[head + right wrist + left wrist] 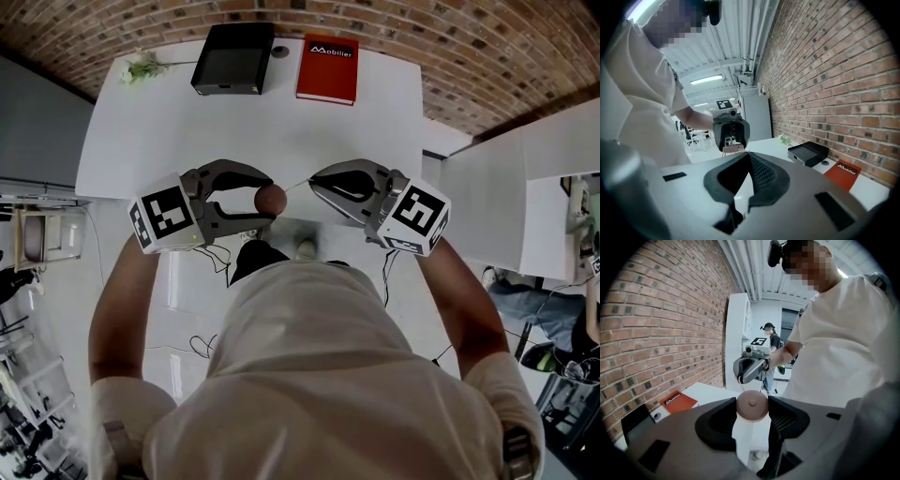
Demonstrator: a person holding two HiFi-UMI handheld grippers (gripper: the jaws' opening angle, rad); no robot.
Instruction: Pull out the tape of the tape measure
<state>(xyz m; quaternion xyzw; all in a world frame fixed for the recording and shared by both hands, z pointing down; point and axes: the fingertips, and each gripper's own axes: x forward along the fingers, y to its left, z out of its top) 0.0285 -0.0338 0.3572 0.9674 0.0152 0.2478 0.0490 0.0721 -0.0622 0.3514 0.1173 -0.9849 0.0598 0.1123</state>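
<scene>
A small round pinkish-brown tape measure (271, 198) hangs in the air over the white table (281, 131). My left gripper (270, 199) is shut on it, one pad pressing each side of the case (752, 405). My right gripper (314, 181) faces it from the right, its jaws shut. A short, thin pale stretch of tape (298, 186) runs from the case to its tips. In the right gripper view the closed fingertips (747, 154) sit just in front of the tape measure (732, 148) and the left gripper (731, 149).
At the table's far edge stand a black box (233, 58), a red book (327, 68), a small green sprig (142, 67) and a small round thing (280, 52). A brick wall runs behind. A second white table (525, 178) stands to the right.
</scene>
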